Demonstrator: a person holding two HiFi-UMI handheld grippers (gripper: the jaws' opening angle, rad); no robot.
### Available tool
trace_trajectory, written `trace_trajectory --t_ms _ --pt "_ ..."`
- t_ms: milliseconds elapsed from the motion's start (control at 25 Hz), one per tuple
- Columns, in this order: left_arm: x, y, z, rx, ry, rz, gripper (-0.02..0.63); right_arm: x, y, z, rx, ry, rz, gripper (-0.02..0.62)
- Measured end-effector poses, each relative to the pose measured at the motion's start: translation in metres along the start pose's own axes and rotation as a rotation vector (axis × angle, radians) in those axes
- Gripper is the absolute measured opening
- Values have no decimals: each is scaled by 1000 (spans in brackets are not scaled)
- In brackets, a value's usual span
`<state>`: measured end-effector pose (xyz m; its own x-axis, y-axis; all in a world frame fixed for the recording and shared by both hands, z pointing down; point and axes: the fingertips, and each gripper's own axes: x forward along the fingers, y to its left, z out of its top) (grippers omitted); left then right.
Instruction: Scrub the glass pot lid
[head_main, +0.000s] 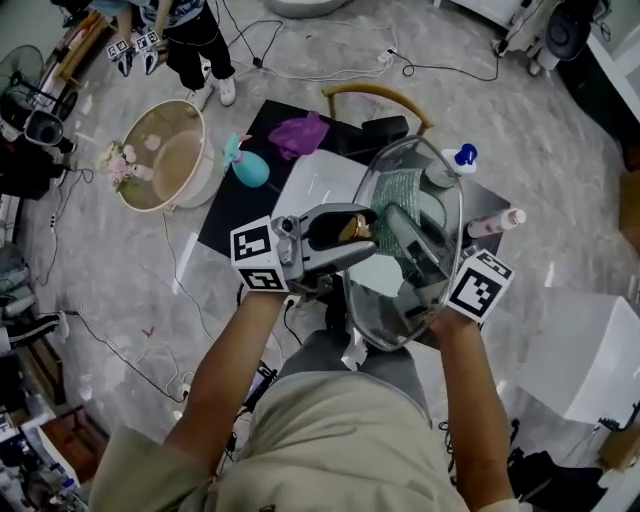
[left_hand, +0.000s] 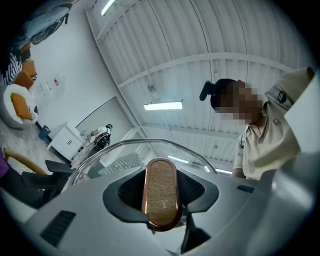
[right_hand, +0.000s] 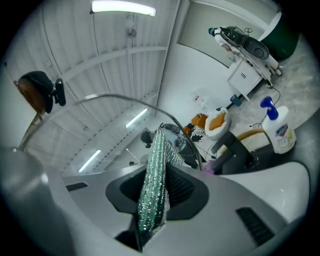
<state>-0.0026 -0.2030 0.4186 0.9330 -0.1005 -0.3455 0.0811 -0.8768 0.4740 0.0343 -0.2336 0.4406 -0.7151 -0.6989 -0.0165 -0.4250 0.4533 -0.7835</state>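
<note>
In the head view the glass pot lid (head_main: 415, 250) is held up on edge in front of me, above the white table (head_main: 318, 182). My left gripper (head_main: 355, 228) is shut on the lid's wooden, copper-rimmed knob (head_main: 353, 228); the left gripper view shows that knob (left_hand: 160, 195) clamped between the jaws, with the lid's rim (left_hand: 150, 142) arching behind it. My right gripper (head_main: 405, 242) is on the lid's other side, seen through the glass, shut on a green glittery scrub cloth (head_main: 398, 196). The right gripper view shows the cloth (right_hand: 155, 185) pinched upright beside the lid's rim (right_hand: 125, 100).
On the table stand a blue-capped spray bottle (head_main: 462, 158), a pink-capped bottle (head_main: 497, 222), a teal object (head_main: 250, 168) and a purple cloth (head_main: 298, 133). A round basin (head_main: 165, 155) sits on the floor at left, a chair (head_main: 378, 95) behind the table, a white box (head_main: 585, 350) at right.
</note>
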Motion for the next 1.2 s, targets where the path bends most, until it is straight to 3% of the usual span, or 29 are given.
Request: trace_trajectory --t_ms 240,360,480,640,800,1000,1200 --pt "-20 43 -32 10 121 188 174 -13 -51 -75 104 141 -76 83" --pt "-27 59 -50 -4 160 246 175 -40 -87 -75 58 140 -229 83" --pt "-30 75 -67 7 198 310 174 -85 -125 -53 -10 85 -445 83" --pt "-31 102 -96 50 296 408 175 -140 -133 -8 -181 9 -644 83" --pt "-31 129 -136 113 451 495 175 -160 -100 20 -373 0 -661 83" --pt "-34 158 -191 256 671 587 175 -170 -56 38 -453 -37 -623 84" --pt "-35 176 -226 301 750 625 175 -182 -18 57 -543 -60 -610 84"
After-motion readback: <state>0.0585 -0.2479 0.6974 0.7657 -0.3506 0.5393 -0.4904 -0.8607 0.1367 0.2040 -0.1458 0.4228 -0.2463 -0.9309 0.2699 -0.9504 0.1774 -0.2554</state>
